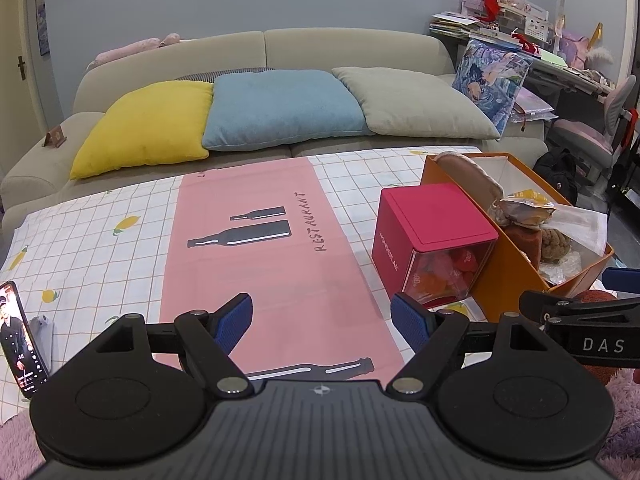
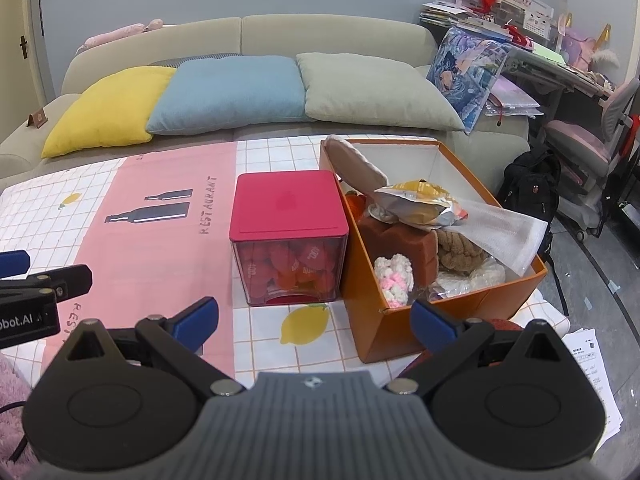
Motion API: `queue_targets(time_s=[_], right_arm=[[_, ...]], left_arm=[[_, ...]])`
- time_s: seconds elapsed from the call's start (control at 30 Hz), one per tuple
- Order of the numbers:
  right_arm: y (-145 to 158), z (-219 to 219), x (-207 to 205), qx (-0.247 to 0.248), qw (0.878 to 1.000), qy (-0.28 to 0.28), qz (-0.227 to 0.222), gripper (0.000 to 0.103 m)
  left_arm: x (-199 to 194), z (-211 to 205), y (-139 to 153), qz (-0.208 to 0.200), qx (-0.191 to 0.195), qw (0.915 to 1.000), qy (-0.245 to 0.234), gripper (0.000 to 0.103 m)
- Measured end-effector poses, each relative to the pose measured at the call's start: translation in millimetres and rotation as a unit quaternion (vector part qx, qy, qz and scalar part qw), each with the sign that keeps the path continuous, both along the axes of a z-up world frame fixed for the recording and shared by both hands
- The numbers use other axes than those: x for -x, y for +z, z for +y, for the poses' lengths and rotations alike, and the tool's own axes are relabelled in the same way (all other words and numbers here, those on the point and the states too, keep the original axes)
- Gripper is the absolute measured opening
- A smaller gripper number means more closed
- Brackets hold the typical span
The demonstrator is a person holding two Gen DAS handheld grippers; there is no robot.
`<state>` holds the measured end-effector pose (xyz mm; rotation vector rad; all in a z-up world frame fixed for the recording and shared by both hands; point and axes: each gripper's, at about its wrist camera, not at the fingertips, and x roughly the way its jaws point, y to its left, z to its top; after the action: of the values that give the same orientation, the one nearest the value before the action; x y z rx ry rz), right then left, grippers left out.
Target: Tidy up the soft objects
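An orange cardboard box [image 2: 404,328] [image 1: 496,280] on the table holds soft things: a brown sponge block [image 2: 400,240], a white-and-pink knitted toy [image 2: 394,278], a brown knitted piece [image 2: 460,254], a foil snack bag [image 2: 420,202], a beige pad [image 2: 356,160] and white foam wrap [image 2: 508,236]. Left of it stands a clear cube with a red lid [image 2: 288,236] [image 1: 432,240]. My right gripper [image 2: 316,320] is open, low in front of both boxes. My left gripper [image 1: 322,322] is open over the pink mat [image 1: 264,272], holding nothing.
A checked tablecloth [image 2: 264,160] covers the table. A phone [image 1: 22,340] stands at its left edge. Behind is a sofa with yellow [image 1: 148,128], blue [image 1: 280,108] and grey-green [image 1: 416,100] cushions. A cluttered desk, chair and black backpack [image 2: 528,188] are at right. Papers [image 2: 592,364] lie near the floor.
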<state>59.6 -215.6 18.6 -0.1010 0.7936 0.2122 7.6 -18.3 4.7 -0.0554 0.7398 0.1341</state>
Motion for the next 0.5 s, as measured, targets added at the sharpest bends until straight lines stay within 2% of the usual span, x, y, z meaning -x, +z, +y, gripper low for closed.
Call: queue_targets(time_s=[0.5], right_arm=[[-0.2, 1.4, 0.3, 0.001, 1.000, 0.000, 0.000, 0.100]], left_arm=[[-0.3, 0.4, 0.0, -0.001, 0.001, 1.0000, 0.000, 0.092]])
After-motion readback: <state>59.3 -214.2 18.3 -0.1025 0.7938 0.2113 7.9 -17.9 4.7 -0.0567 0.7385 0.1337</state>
